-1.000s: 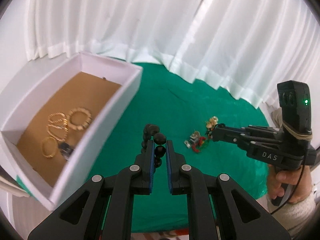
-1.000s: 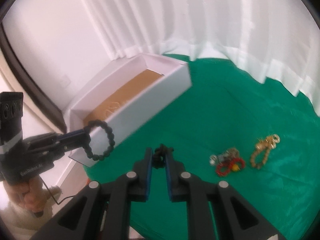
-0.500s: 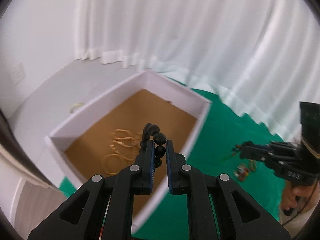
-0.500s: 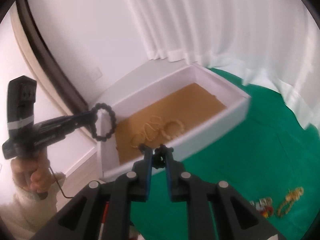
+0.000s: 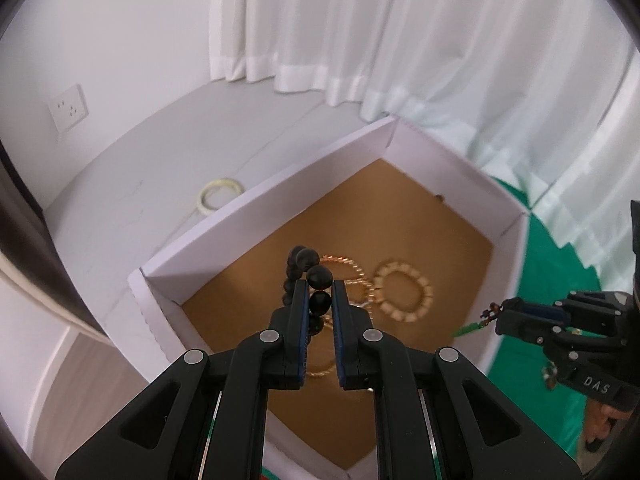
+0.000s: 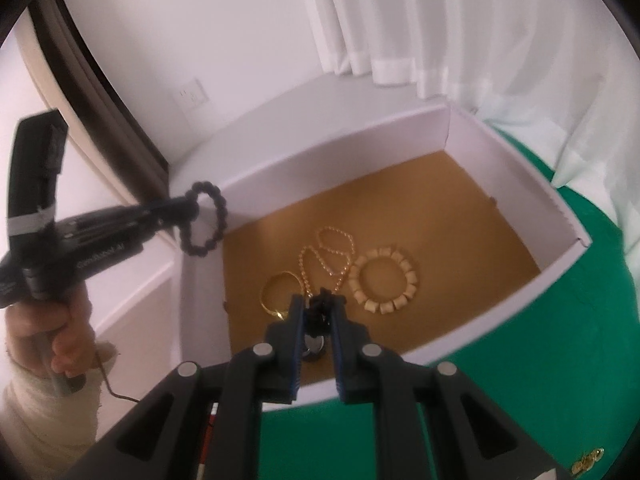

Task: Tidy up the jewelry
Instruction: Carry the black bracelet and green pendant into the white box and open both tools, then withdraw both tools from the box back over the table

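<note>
Two hand-held grippers over one white box (image 6: 560, 216) on a green-covered bench (image 6: 520, 380) – white curtains behind. Left hand-held gripper (image 5: 320, 300) pinches a black bead bracelet (image 5: 306, 270); right hand-held gripper (image 6: 318, 312) pinches a small dark trinket (image 6: 320, 306). Inside: four gold or cream bracelets, the cream bracelet (image 6: 386, 284) at 3 o'clock.

White curtains (image 5: 360, 32), grey floor (image 5: 168, 152)

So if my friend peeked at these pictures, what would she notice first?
Probably the big white box with the brown floor, sitting half on the green cloth, with gold chains and a chunky cream bracelet lying inside. Next, the black bead bracelet dangling from the left gripper over the box's corner, while the right gripper pinches something small and dark.
</note>
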`<state>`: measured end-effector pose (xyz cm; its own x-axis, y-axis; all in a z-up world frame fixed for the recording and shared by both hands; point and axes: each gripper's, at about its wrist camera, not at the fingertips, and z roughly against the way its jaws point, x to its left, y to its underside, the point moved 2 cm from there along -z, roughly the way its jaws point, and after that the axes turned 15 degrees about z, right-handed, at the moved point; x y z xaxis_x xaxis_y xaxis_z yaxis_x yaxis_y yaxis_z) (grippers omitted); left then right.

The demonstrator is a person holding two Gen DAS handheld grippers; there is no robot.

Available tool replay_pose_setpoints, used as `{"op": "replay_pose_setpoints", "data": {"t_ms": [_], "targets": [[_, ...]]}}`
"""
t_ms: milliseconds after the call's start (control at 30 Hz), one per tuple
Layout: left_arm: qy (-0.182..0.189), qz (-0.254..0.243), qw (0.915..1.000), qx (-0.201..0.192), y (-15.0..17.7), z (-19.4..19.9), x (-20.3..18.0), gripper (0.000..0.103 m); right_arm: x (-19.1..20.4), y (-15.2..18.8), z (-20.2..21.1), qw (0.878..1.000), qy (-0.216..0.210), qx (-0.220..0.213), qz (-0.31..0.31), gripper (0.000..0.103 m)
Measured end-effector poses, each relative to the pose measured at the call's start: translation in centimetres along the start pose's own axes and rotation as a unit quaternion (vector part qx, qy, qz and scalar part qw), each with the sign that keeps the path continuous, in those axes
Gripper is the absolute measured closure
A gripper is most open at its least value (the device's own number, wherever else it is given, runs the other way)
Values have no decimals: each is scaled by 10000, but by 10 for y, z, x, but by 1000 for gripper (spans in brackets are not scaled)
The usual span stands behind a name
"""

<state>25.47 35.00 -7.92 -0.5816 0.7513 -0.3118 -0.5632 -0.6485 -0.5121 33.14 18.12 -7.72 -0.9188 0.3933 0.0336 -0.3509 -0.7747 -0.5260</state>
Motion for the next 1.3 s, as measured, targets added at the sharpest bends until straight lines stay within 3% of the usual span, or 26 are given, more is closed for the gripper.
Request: {"op": "replay_pose_setpoints", "data": {"t_ms": [267, 300, 333, 367, 400, 433, 567, 733, 867, 1000, 1167, 1300], "targets": [[-438, 152, 9986, 248, -3, -50, 17, 92, -5, 7, -51, 9984, -27, 550, -86, 89], [-542, 164, 9980, 266, -3, -53, 18, 85, -6, 9, -52, 9984, 0, 566, -94, 81], [-628, 192, 9974, 286, -3, -55, 19, 69, -6, 10, -48, 9986, 68, 518, -109, 72], [-652, 250, 9972, 254, -4, -52, 20, 60, -6, 10, -42, 9989, 161, 436, -114, 56], [-615, 276, 9976, 171, -4, -47, 21, 47, -6, 9, -33, 9990, 275, 325, -98, 52], [-596, 273, 9978, 112, -4, -41, 21, 42, -4, 8, -21, 9990, 401, 190, -49, 52], [-375, 146, 9991, -163, -3, -7, 5, 35, 2, 1, 29, 9965, 778, -281, 87, 44], [69, -292, 9976, -624, 14, 51, -37, 25, 10, 13, 97, 9883, 1232, -894, -38, 43], [522, -718, 9921, -887, 47, 90, -75, 19, 11, 48, 138, 9818, 1420, -1218, -335, 42], [972, -1093, 9857, -834, 92, 109, -113, 17, 13, 101, 168, 9730, 1776, -1357, -583, 42], [1388, -1545, 9764, -590, 161, 110, -162, 17, 9, 172, 192, 9557, 2428, -1390, -919, 42], [1452, -1820, 9717, -403, 206, 98, -196, 17, -2, 234, 211, 9364, 2981, -1289, -1329, 42]]}}
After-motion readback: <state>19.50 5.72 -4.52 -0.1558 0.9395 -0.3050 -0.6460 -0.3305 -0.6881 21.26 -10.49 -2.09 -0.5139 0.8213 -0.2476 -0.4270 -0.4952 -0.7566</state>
